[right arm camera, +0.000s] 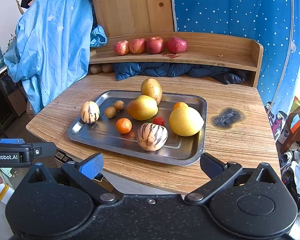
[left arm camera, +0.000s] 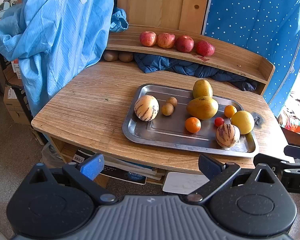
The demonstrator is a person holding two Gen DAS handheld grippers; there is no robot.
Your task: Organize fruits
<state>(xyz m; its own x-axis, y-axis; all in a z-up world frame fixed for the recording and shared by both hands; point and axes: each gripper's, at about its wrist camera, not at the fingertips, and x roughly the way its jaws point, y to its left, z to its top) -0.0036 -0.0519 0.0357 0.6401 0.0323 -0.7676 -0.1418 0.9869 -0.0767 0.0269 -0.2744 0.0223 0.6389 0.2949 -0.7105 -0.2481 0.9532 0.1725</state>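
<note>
Table (right arm camera: 240, 140) scorch mark (right arm camera: 227, 118) clearest on right view; both grippers (left arm camera: 150, 167) (right arm camera: 151, 165) spread apart, empty

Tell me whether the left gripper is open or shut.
Open: the left gripper holds its jaws wide apart with nothing between them, short of the tray.
</note>
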